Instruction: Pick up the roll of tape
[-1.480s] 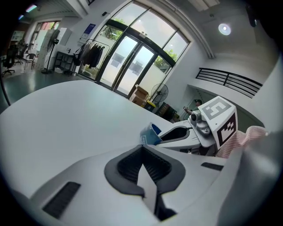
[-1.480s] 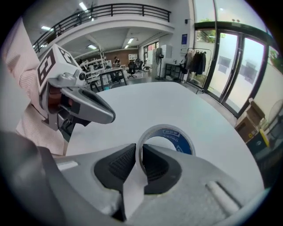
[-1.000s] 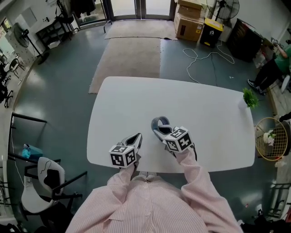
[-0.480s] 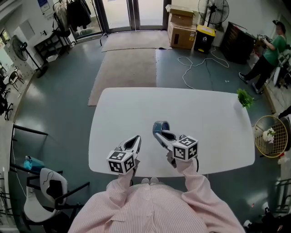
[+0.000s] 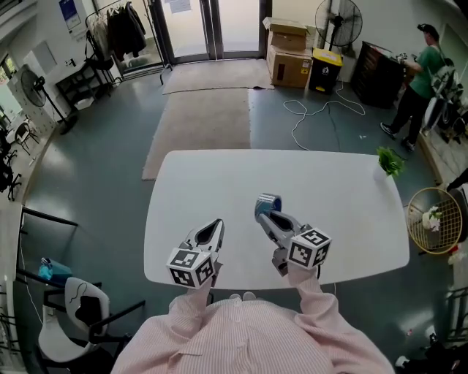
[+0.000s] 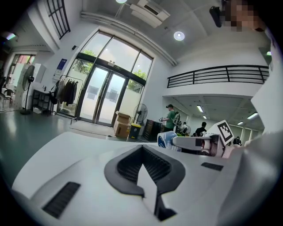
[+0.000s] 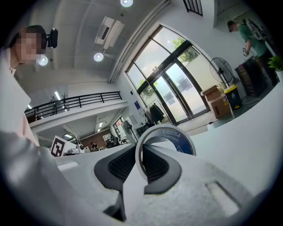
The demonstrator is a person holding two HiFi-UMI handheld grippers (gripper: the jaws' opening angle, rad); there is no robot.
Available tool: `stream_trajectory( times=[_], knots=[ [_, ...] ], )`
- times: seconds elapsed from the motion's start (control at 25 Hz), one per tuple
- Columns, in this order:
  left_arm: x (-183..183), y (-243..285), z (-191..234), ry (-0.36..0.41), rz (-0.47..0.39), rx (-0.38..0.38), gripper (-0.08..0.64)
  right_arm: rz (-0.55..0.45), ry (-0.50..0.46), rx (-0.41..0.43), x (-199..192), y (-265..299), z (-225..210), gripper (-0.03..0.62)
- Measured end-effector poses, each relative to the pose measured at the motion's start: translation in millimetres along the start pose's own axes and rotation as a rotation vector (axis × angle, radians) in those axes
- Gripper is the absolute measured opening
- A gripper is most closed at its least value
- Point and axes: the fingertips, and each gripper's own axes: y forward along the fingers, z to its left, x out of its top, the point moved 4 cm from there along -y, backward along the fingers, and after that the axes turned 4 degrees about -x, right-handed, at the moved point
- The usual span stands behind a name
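The right hand-held gripper [image 5: 269, 212] is clamping the tape [image 5: 268, 202] upright above the white tabletop [image 5: 219, 182], toward its near edge. The left hand-held gripper [image 5: 212, 230] is hovering alongside, jaws together. Beyond the far edge, a rug [image 5: 205, 109] is lying on the grey floor.

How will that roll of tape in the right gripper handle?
The roll of tape is a round ring, so on edge it would probably roll across the smooth table. Pinched by the right gripper, it looks undeformed: likely stiff and light.

Workshop hall — boxes [image 5: 289, 45], fan [image 5: 339, 17], mezzanine railing [image 6: 221, 74]
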Motion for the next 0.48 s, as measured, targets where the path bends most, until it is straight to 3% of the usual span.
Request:
stream_trajectory(
  times=[0.48],
  knots=[
    [29, -12, -12, 0.085, -0.089, -0.002, 0.0, -0.123, -0.021, -0.01, 35, -24, 10, 0.051]
  ],
)
